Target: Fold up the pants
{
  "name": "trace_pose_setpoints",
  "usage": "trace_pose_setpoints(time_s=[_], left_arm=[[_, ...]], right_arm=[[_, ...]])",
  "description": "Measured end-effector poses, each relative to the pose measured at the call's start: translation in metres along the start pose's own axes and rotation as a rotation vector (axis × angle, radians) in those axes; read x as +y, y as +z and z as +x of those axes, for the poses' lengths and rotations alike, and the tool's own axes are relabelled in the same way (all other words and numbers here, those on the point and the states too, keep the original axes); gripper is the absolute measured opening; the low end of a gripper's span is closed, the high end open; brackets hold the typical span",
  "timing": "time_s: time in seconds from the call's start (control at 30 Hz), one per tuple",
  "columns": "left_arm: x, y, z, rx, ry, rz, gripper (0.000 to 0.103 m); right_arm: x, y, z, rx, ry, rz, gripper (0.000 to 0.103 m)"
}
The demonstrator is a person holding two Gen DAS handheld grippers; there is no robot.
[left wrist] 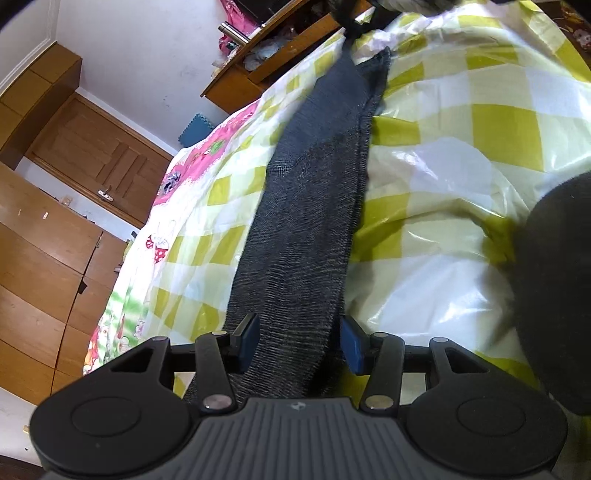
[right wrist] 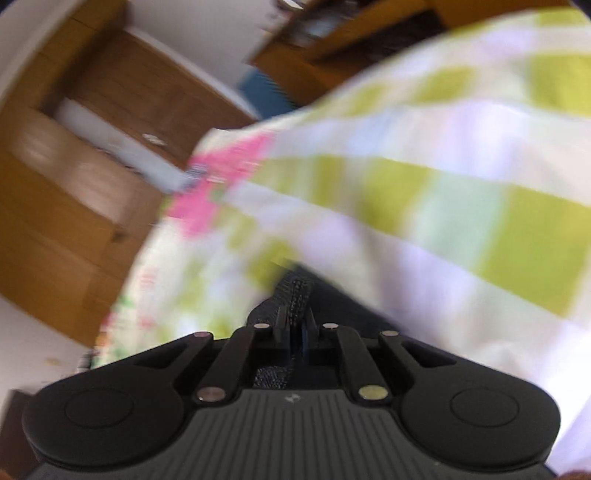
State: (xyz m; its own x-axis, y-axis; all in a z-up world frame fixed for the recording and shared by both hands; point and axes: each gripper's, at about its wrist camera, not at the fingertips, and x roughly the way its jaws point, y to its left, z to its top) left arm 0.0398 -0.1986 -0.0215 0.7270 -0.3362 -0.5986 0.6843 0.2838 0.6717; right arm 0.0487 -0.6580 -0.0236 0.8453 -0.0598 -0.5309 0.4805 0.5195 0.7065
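Dark grey knit pants [left wrist: 314,206] lie in a long narrow strip across a bed with a yellow-green and white checked cover [left wrist: 461,155]. My left gripper [left wrist: 299,341] is open, its blue-padded fingers [left wrist: 246,341] on either side of the near end of the strip. In the blurred right wrist view, my right gripper [right wrist: 295,323] is shut on an edge of the pants [right wrist: 295,295], with more dark fabric running beneath it.
A wooden bedside table [left wrist: 266,62] with a metal flask [left wrist: 232,33] stands beyond the bed. Wooden wardrobe doors [left wrist: 55,258] line the left side. A dark rounded shape [left wrist: 554,295] fills the right edge of the left wrist view.
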Motion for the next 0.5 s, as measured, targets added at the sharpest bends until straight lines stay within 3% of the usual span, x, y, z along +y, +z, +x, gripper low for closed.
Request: trace_pose_setpoints(time_s=[0.17, 0.37, 0.5], left_arm=[[0.000, -0.002, -0.001, 0.006, -0.004, 0.006, 0.061], [0.003, -0.001, -0.001, 0.001, 0.007, 0.004, 0.061], [0.003, 0.000, 0.000, -0.002, 0.007, 0.004, 0.061]], right_arm=[[-0.012, -0.005, -0.001, 0.003, -0.006, 0.039, 0.007], [-0.002, 0.003, -0.016, -0.045, 0.053, 0.077, 0.007], [-0.006, 0.002, 0.002, 0.030, -0.075, 0.040, 0.011]])
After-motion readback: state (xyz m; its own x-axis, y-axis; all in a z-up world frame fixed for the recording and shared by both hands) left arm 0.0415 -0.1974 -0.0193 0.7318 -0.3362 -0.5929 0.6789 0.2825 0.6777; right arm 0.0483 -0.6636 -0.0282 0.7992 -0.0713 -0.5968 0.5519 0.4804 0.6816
